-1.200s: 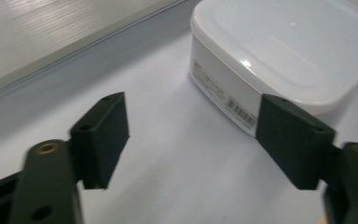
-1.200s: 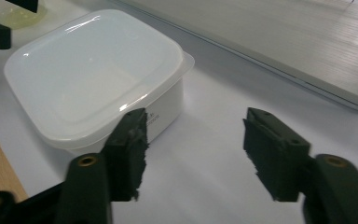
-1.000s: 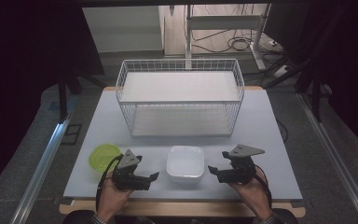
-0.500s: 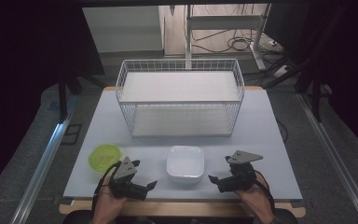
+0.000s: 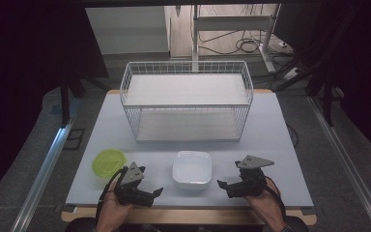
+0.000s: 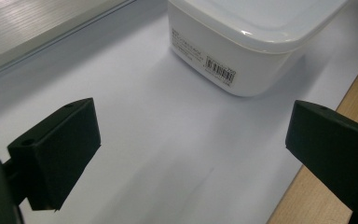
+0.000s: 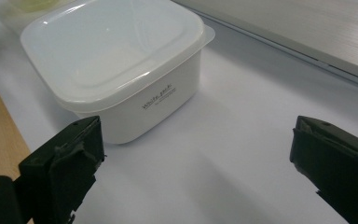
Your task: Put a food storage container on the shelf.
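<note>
- Since the earlier frames both grippers have drawn back toward the bottom of the high view; the left one has shifted down and slightly right, off the green lid.
- Table (image 5: 270, 125): pale grey-white top with a wooden front edge, across the middle of the high view.
- White wire basket (image 5: 187, 99): upper centre of the high view, two shelf levels, standing on the far half of the table.
- White lidded container (image 5: 192, 169): lower centre, square with rounded corners, between the two grippers and touching neither; a barcode label shows on one wall in the left gripper view.
- Green lid (image 5: 108, 162): lower left, flat on the table, just beside the left gripper.
- Right gripper (image 5: 232, 186): lower right, jaws wide apart, nothing between them, aimed at the container.
- Left gripper (image 5: 149, 193): lower left, jaws wide apart, holding nothing.
</note>
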